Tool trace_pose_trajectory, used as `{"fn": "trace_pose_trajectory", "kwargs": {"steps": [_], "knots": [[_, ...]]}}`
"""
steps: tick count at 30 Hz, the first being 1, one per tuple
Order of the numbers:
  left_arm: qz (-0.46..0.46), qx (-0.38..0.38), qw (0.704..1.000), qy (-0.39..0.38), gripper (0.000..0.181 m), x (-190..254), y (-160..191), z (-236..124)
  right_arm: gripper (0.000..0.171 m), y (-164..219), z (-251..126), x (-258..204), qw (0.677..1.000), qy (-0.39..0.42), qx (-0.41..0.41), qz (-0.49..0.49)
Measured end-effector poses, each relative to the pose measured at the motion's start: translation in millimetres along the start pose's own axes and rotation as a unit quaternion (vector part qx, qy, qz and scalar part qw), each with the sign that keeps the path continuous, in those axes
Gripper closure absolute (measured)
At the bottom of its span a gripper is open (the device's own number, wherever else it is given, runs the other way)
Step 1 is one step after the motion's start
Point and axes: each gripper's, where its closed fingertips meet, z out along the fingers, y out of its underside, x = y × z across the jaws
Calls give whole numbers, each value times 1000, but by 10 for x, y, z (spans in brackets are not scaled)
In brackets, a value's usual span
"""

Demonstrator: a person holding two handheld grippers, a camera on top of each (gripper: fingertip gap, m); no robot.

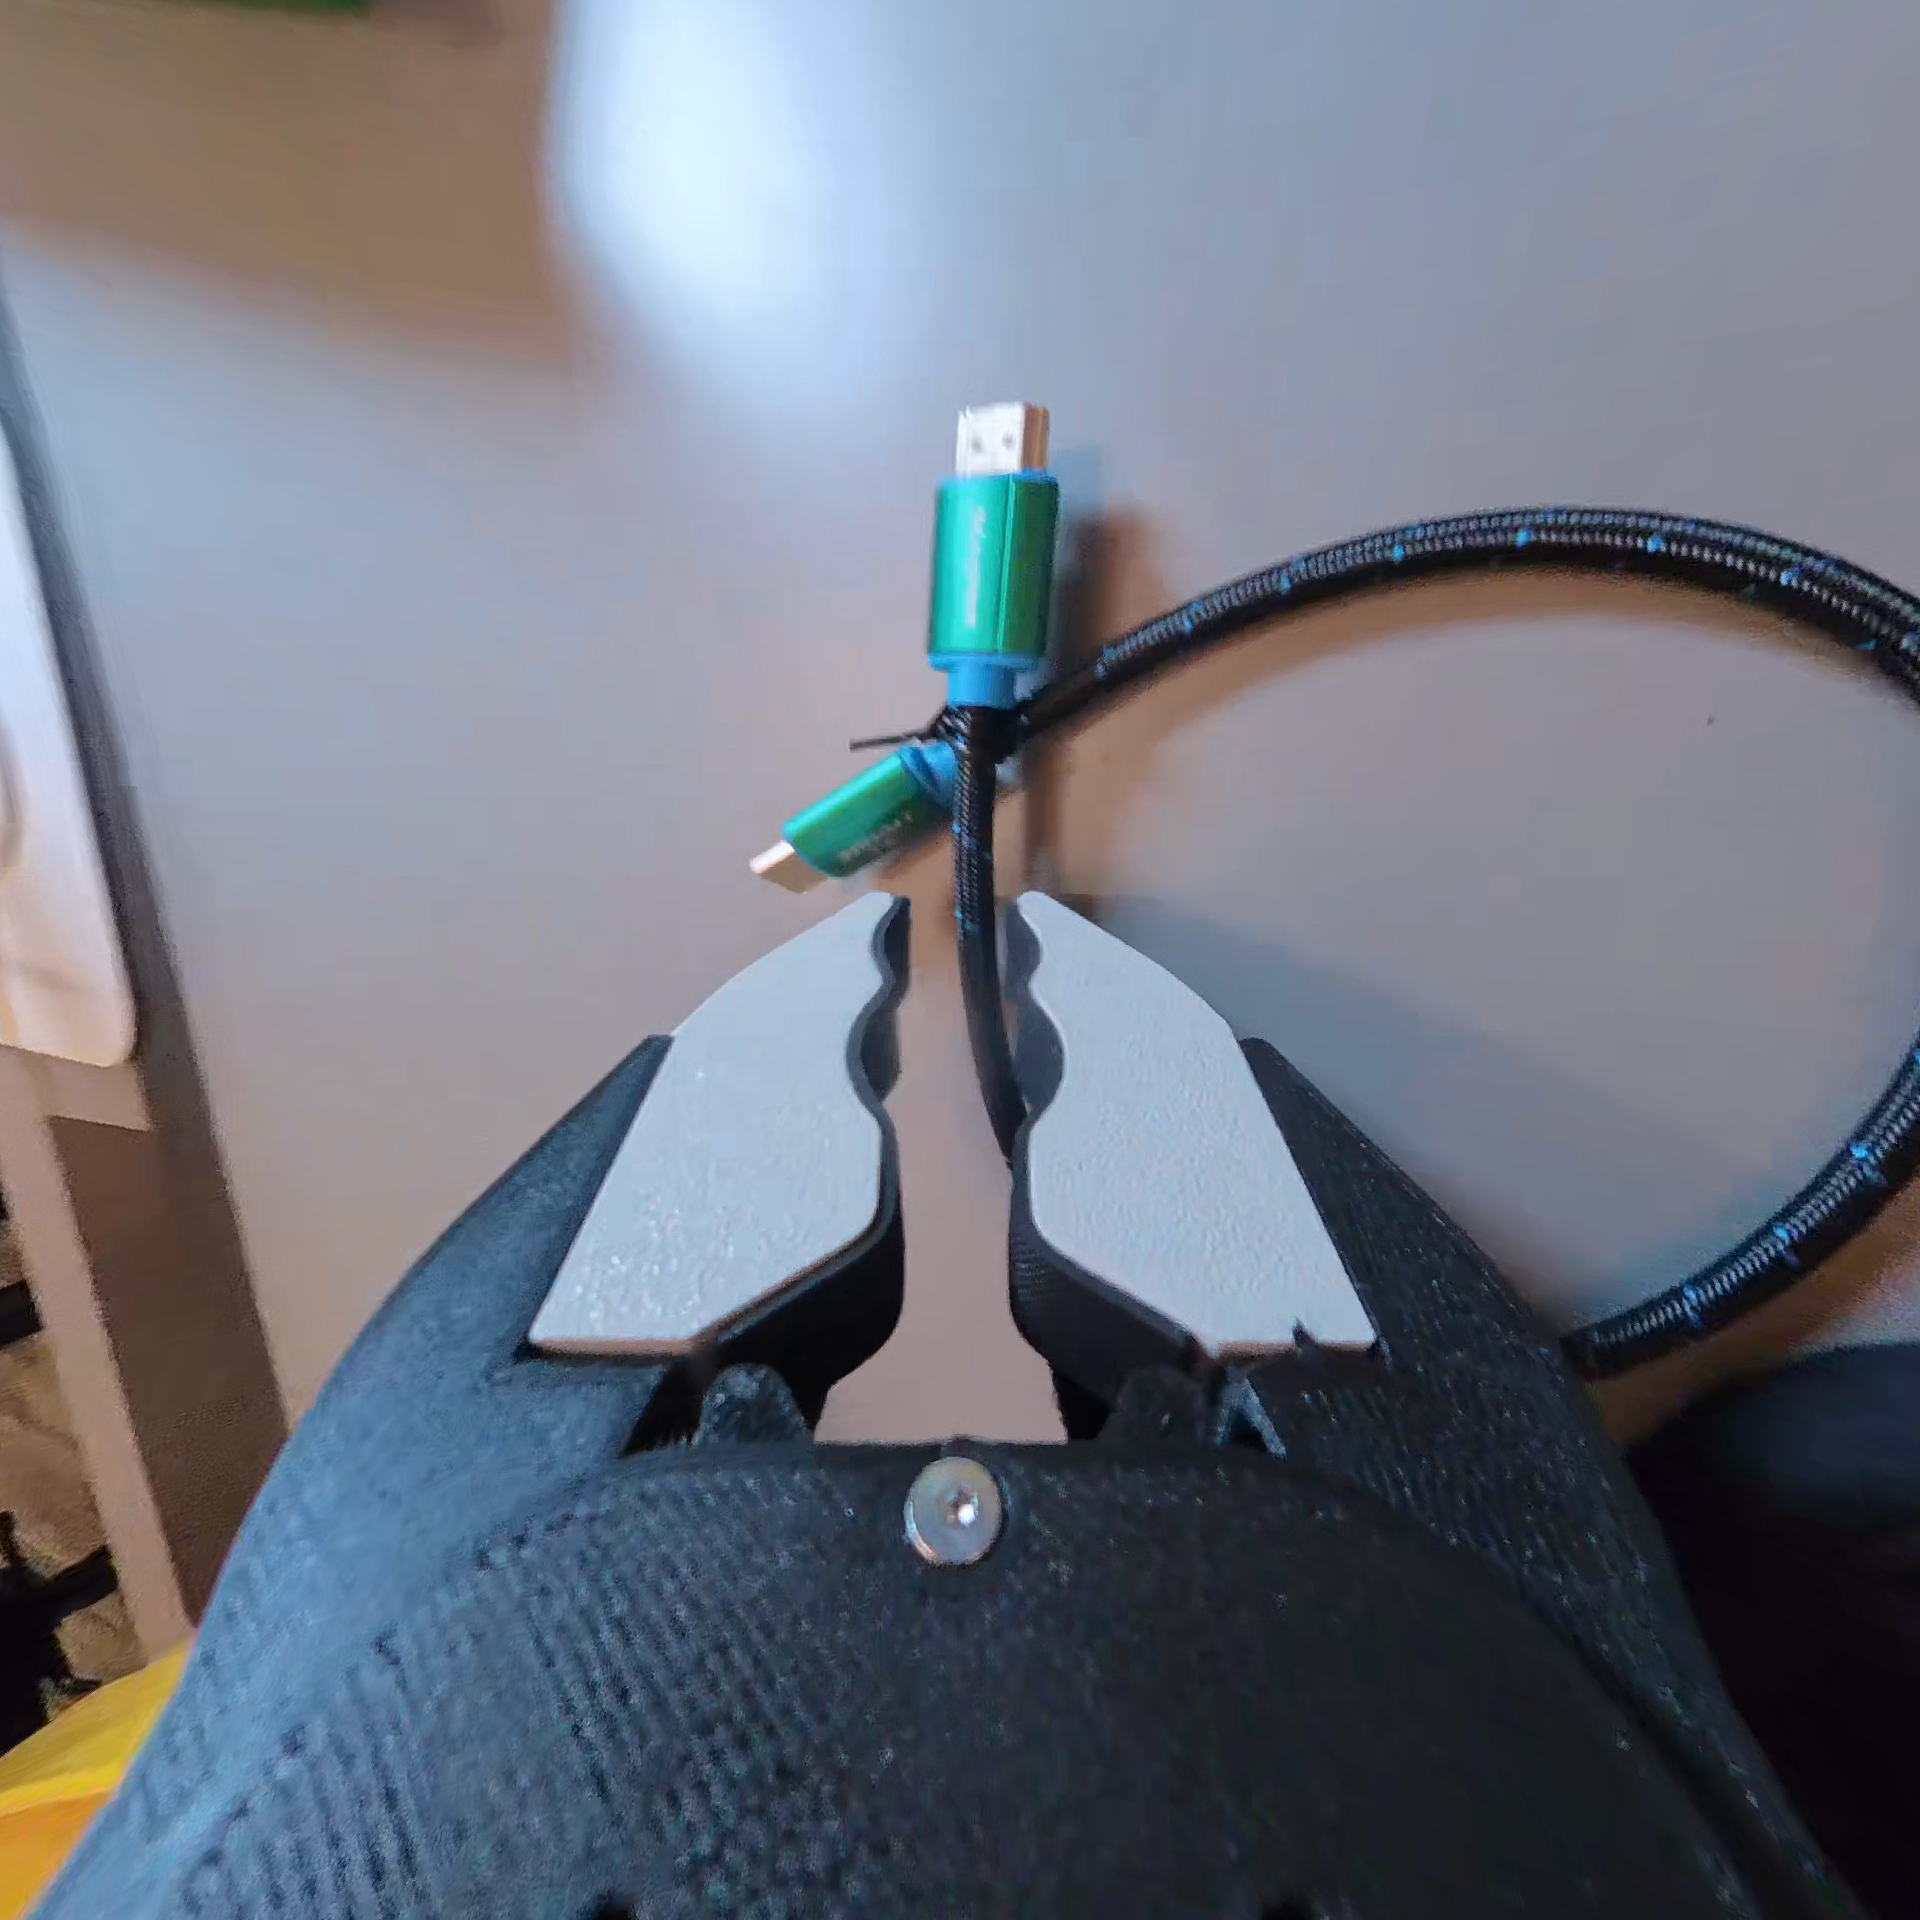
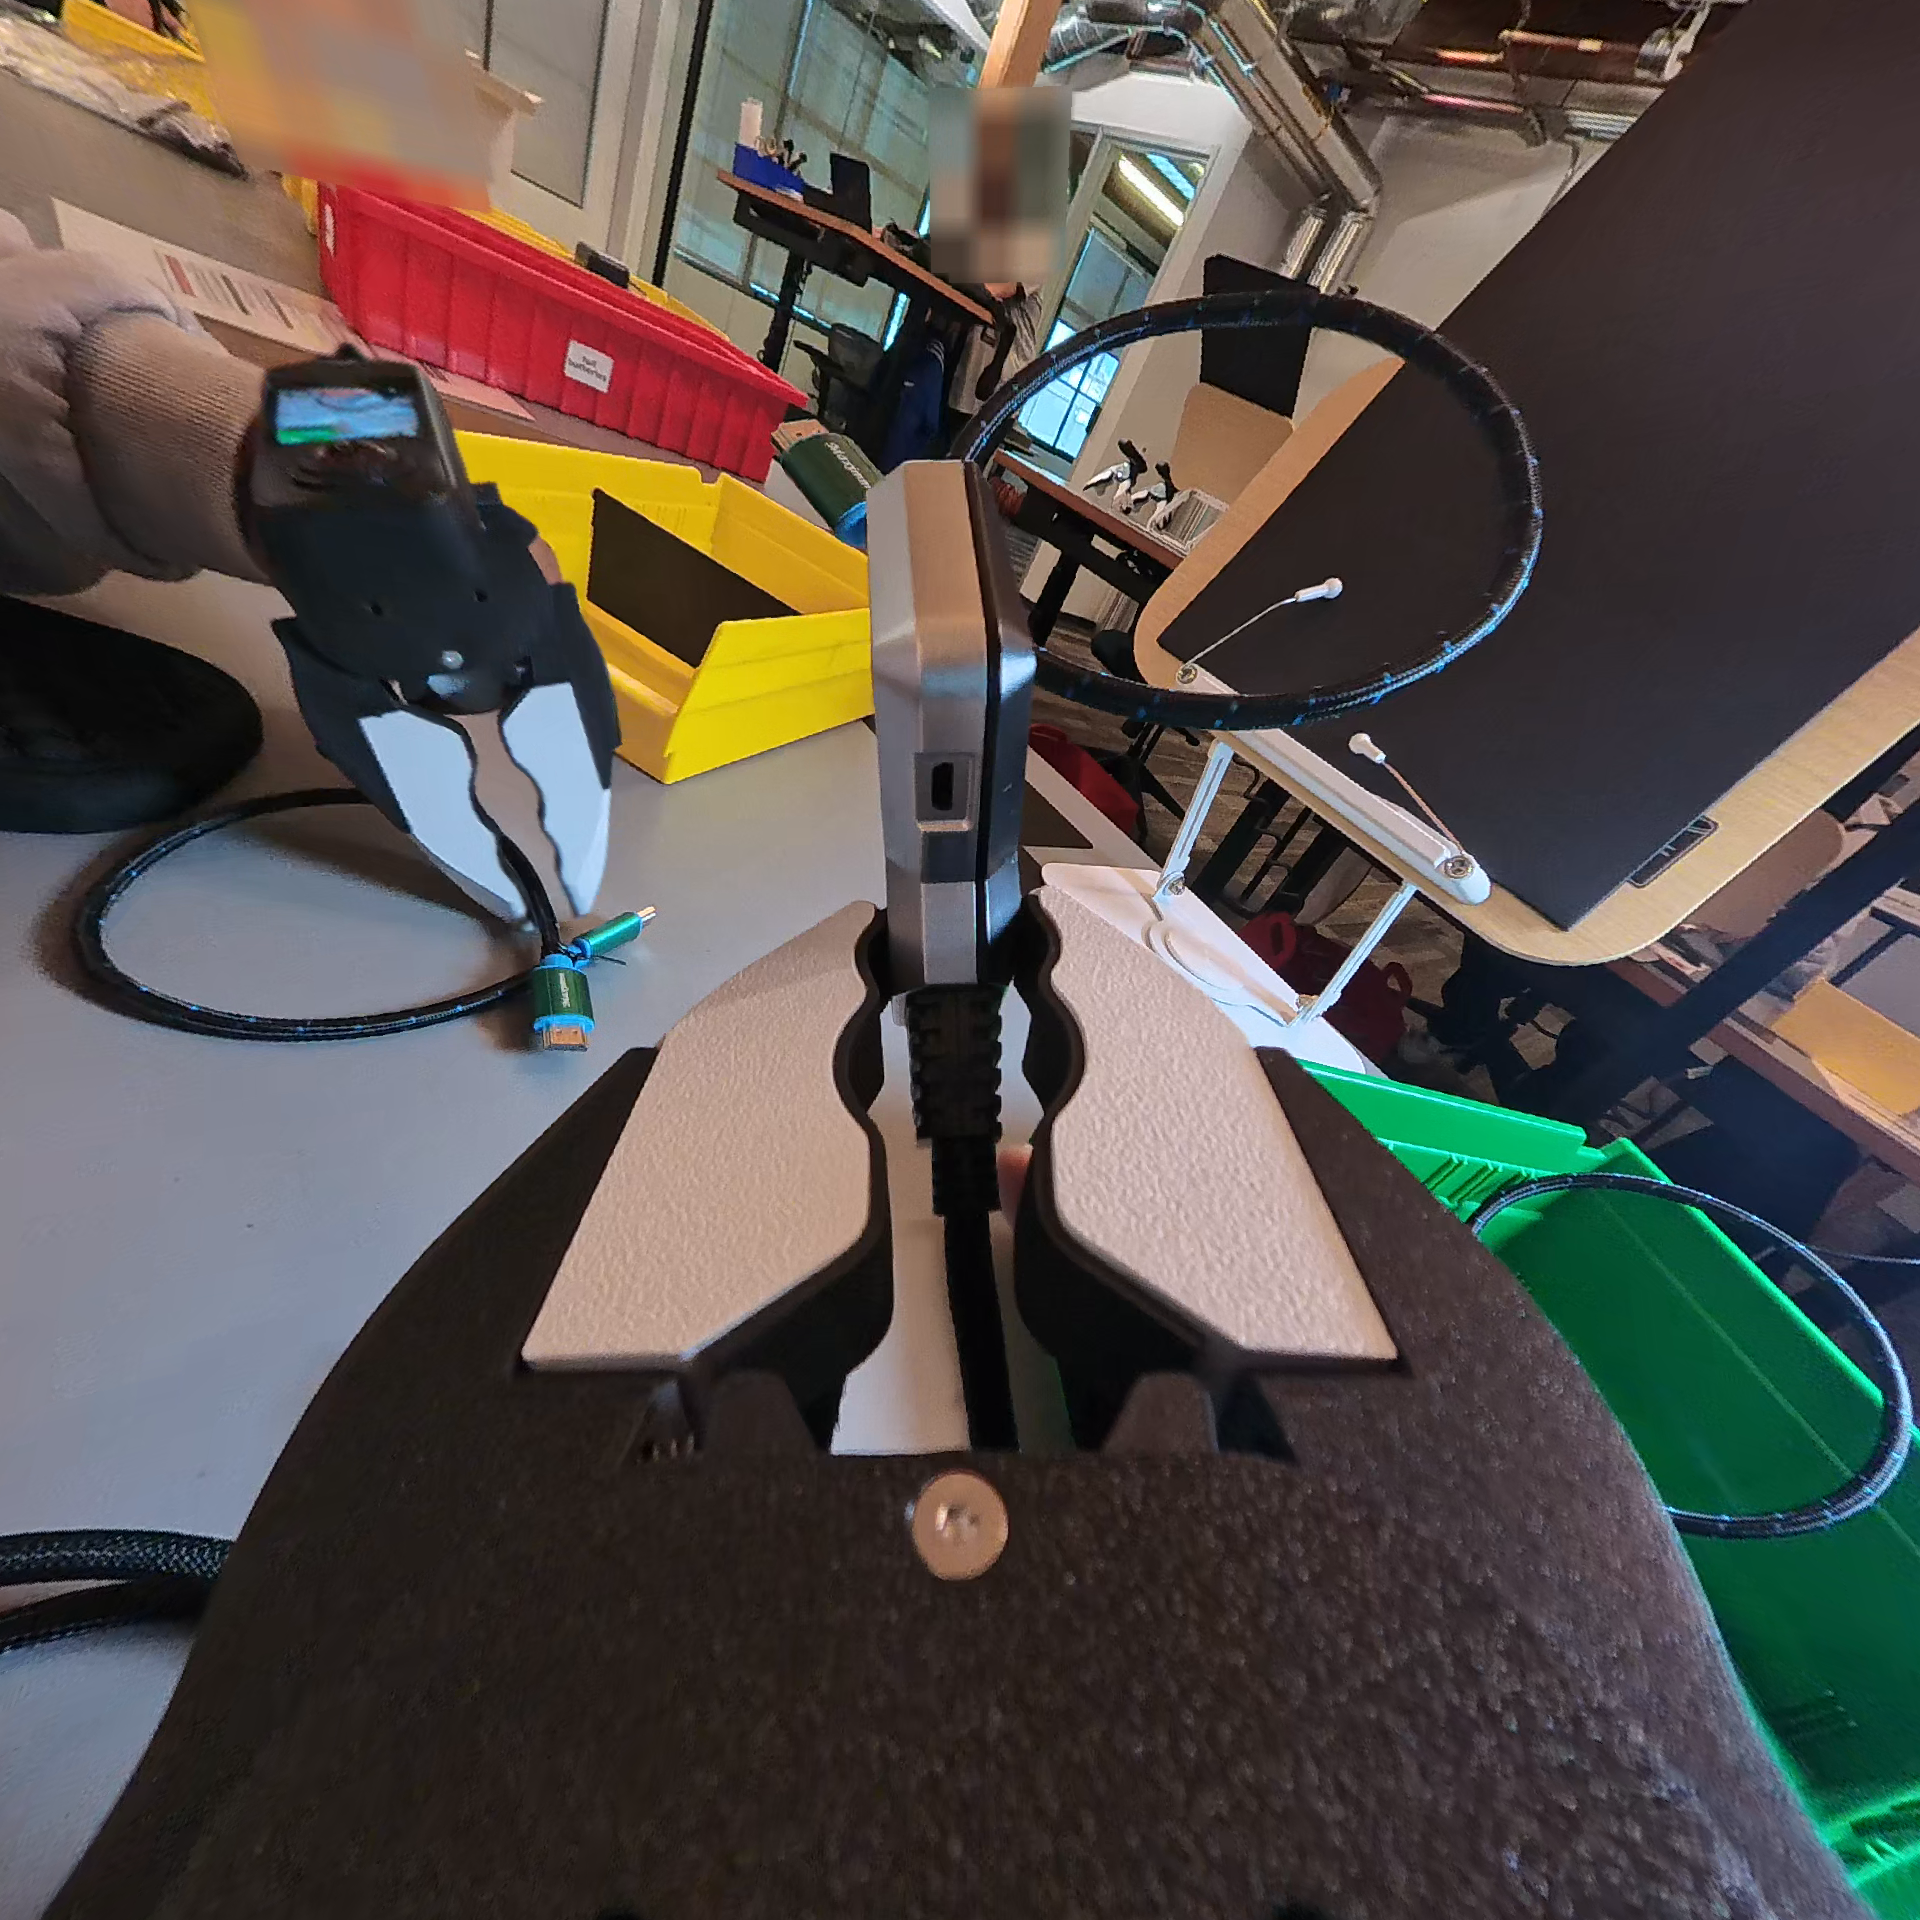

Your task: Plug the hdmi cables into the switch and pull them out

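Note:
My left gripper (image 1: 956, 920) is open by a narrow gap, tips down near the grey table (image 1: 416, 727). A black braided HDMI cable (image 1: 1455, 561) runs between its fingers without being clamped. Just past the tips are the cable's two green plugs, one (image 1: 992, 582) pointing away and one (image 1: 852, 831) pointing left, tied together with a thin tie. The right wrist view shows this gripper (image 2: 545, 909) over the cable loop (image 2: 208, 1008). My right gripper (image 2: 956, 914) is shut on the silver-grey switch (image 2: 935, 644), held upright. A black lead (image 2: 961, 1195) leaves its lower end between my fingers. A green plug (image 2: 831, 478) shows behind its top.
A yellow bin (image 2: 748, 665) and a red bin (image 2: 520, 312) stand on the table behind the left gripper. A green bin (image 2: 1662, 1299) is at the right, with another cable loop (image 2: 1860, 1403) over it. A braided loop (image 2: 1507, 520) arcs right of the switch. A person's sleeve (image 2: 104, 436) holds the left gripper. My right fingertips sit around 25 cm from my left ones.

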Motion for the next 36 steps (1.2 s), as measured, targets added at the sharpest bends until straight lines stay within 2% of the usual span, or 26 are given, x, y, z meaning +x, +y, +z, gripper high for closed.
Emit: {"fn": "trace_pose_trajectory", "kwargs": {"steps": [2,9,12,16,18,21,23,25,29,31,32,34,36], "knots": [[0,0,1000,-3,174,-20,12,12,148,-9,-7,6,1000,1,2,0],[-54,93,993,58,174,84,-224,-304,149,-2,-19,24,1000,1,2,3],[-42,104,991,69,174,122,-243,-408,148,-14,-14,11,1000,1,2,1],[49,63,994,74,174,163,-146,-469,148,-11,0,6,1000,0,2,5],[126,-9,990,55,174,75,1,-482,148,0,7,9,1000,0,2,10],[250,-100,963,7,174,-153,98,-534,148,6,9,16,1000,2,2,13],[312,-102,944,-18,174,-207,-25,-523,148,8,9,16,1000,2,1,14],[336,-79,937,-50,171,-235,-217,-484,148,12,4,15,1000,2,0,12],[190,34,979,-66,157,-218,-592,-458,148,15,-7,20,1000,0,0,12],[63,95,992,-49,163,-208,-683,-477,148,16,-14,29,1000,0,0,13],[-13,103,995,-11,160,-134,-658,-445,148,15,-17,35,1000,0,0,14],[-143,112,982,58,155,13,-604,-361,148,13,-17,41,1000,-1,2,18],[-240,121,956,113,152,117,-564,-270,148,20,-8,41,1000,-2,2,23]]}}
